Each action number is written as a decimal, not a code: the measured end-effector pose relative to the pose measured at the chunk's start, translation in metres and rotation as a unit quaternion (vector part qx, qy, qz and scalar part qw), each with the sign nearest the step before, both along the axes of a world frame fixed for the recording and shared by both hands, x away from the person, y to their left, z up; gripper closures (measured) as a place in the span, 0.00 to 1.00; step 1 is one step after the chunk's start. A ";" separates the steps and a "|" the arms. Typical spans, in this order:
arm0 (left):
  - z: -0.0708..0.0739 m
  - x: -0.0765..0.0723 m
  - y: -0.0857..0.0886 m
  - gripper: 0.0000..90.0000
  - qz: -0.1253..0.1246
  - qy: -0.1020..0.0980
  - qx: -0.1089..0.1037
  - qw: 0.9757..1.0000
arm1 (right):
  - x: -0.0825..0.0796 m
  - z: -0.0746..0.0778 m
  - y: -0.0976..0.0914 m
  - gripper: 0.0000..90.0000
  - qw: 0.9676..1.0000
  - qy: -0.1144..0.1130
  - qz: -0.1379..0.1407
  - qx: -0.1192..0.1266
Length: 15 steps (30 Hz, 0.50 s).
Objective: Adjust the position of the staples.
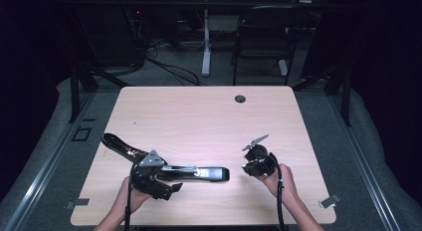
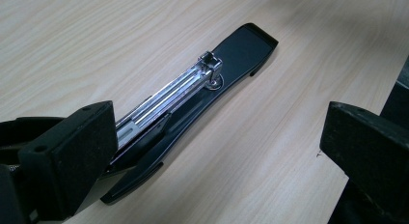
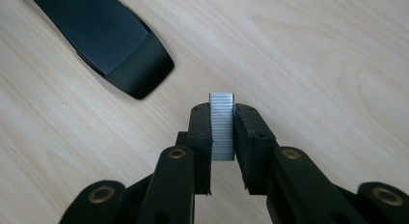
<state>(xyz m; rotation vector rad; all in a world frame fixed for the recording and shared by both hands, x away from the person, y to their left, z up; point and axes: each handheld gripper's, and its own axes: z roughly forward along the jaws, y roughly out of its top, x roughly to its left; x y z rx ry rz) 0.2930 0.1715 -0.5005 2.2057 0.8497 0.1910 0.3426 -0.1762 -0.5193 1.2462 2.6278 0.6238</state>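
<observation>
Stapler [image 2: 193,96] lies open, lower left of tabletop [image 1: 199,116]. Left gripper [image 2: 212,151] spread beside it. Right gripper [image 3: 223,132] pinching staple strip [image 3: 222,125]. Likely loading step; next: carry strip to magazine channel.

Black chair [image 1: 262,34] behind wooden table [image 1: 199,116]

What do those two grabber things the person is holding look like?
Both are black. The left gripper carries a grey three-cornered plate on top; the right gripper has one too, and a black cable trails back along the forearm. Up close, its jaws are flat black blocks with small screw holes, on black links joined by brass-coloured rivets. The person's forearms are bare, with no sleeves in view.
</observation>
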 end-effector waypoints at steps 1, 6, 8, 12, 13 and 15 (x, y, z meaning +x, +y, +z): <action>0.000 0.000 0.000 0.00 0.000 0.000 0.000 1.000 | -0.002 -0.004 0.001 0.86 1.000 -0.002 -0.008 -0.001; 0.000 0.000 0.000 0.00 -0.003 0.001 0.001 1.000 | -0.002 -0.012 0.004 0.86 1.000 0.017 -0.013 -0.021; 0.000 0.000 -0.001 0.00 -0.005 0.001 0.004 1.000 | -0.001 -0.014 0.006 0.86 0.999 0.020 -0.018 -0.025; 0.000 0.000 -0.001 0.00 -0.009 0.003 0.006 1.000 | 0.000 -0.022 0.007 0.86 0.999 0.029 -0.024 -0.039; 0.000 0.000 -0.001 0.00 -0.009 0.003 0.007 1.000 | 0.000 -0.022 0.007 0.86 0.998 0.031 -0.021 -0.047; -0.001 0.000 -0.001 0.00 -0.010 0.003 0.008 1.000 | 0.001 -0.023 0.008 0.86 0.998 0.035 -0.019 -0.049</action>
